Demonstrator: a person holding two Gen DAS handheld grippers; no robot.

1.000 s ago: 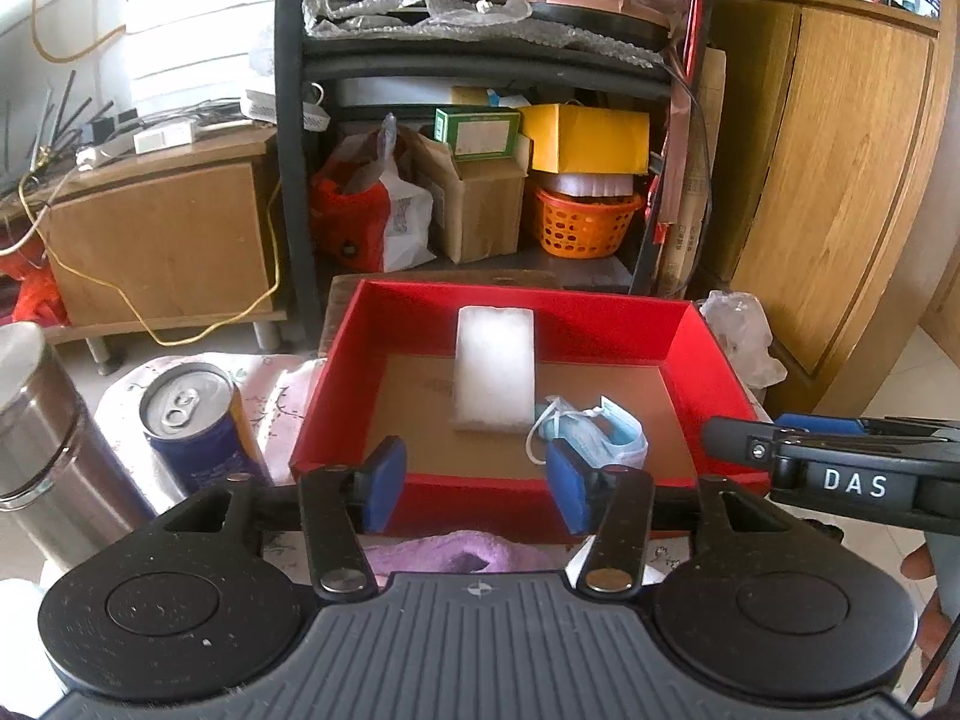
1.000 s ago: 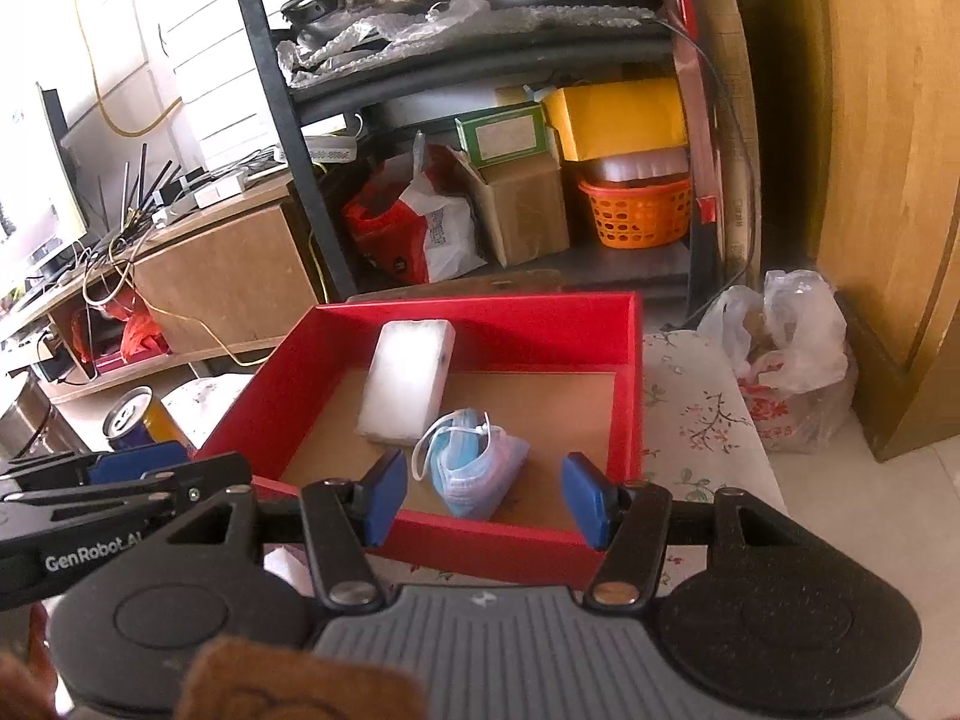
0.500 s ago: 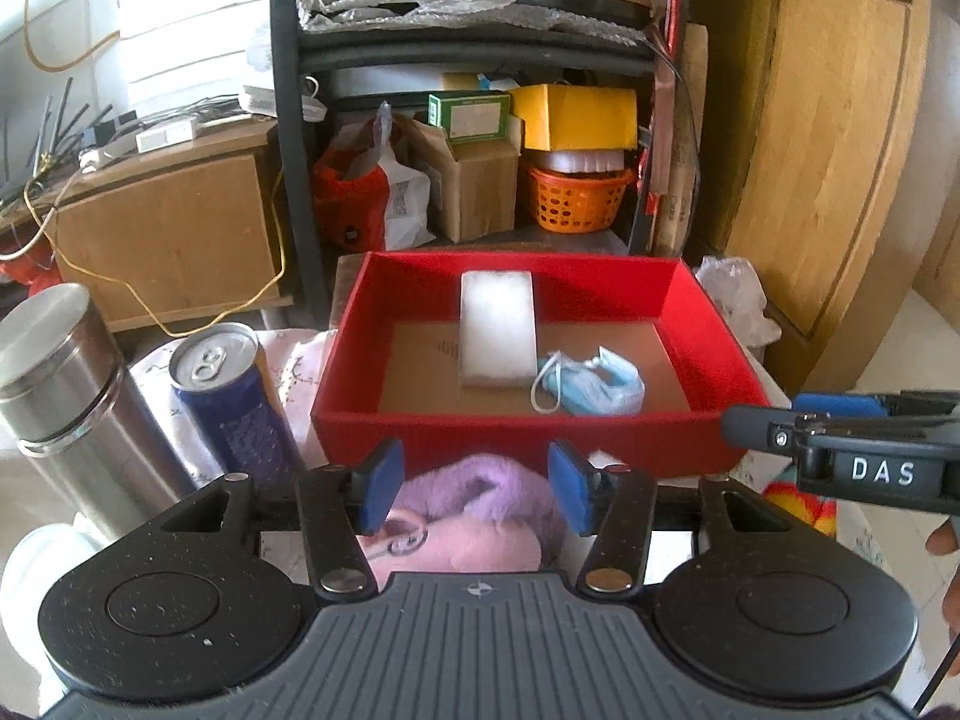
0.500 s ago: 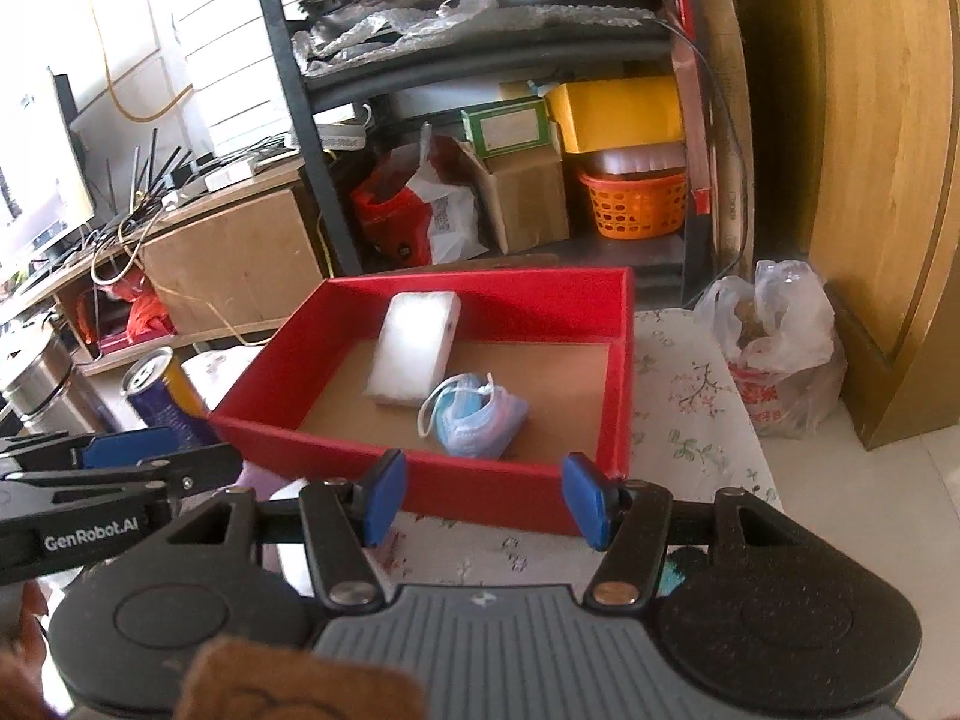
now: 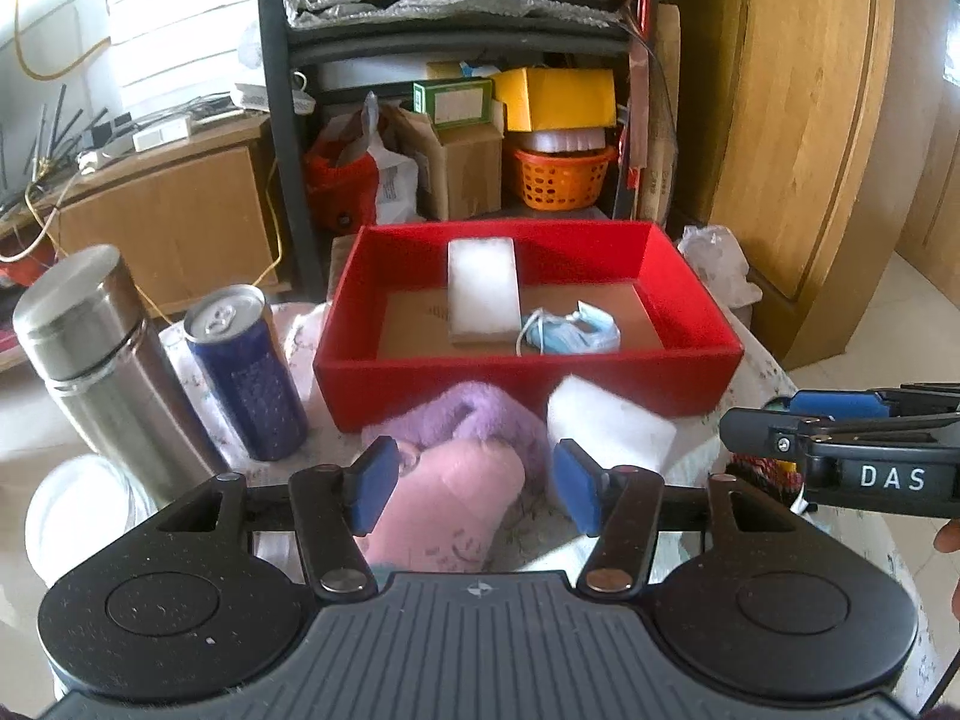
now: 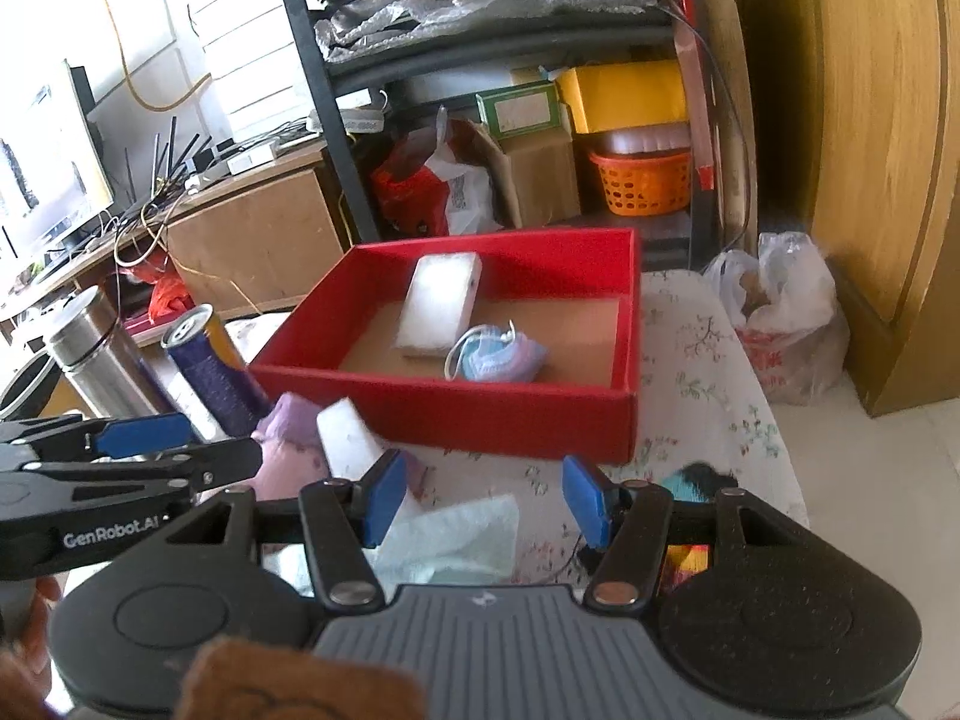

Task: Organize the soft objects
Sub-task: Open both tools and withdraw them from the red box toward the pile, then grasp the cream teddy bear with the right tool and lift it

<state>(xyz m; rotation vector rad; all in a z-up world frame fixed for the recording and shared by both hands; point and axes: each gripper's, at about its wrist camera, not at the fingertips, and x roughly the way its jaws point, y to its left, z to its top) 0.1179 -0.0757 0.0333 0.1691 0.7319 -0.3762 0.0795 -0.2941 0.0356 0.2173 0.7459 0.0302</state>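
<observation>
A red box (image 5: 528, 381) (image 6: 510, 414) stands on the flowered table and holds a white sponge block (image 5: 483, 291) (image 6: 441, 303) and a blue face mask (image 5: 570, 333) (image 6: 498, 354). In front of it lie a pink and purple plush item (image 5: 456, 468) (image 6: 288, 438), a second white sponge (image 5: 606, 423) (image 6: 348, 441) and a pale tissue (image 6: 456, 534). My left gripper (image 5: 474, 489) is open and empty, just above the plush item. My right gripper (image 6: 480, 495) is open and empty over the table in front of the box.
A steel flask (image 5: 102, 372) (image 6: 90, 354) and a blue can (image 5: 246, 372) (image 6: 210, 372) stand left of the box. A colourful soft item (image 6: 699, 480) lies at the right front. A cluttered black shelf (image 5: 456, 90) and a wooden cabinet (image 5: 798, 138) stand behind.
Both grippers have drawn back from the box toward the table's near side. The plush item, second sponge and tissue have come into view in front of the box.
</observation>
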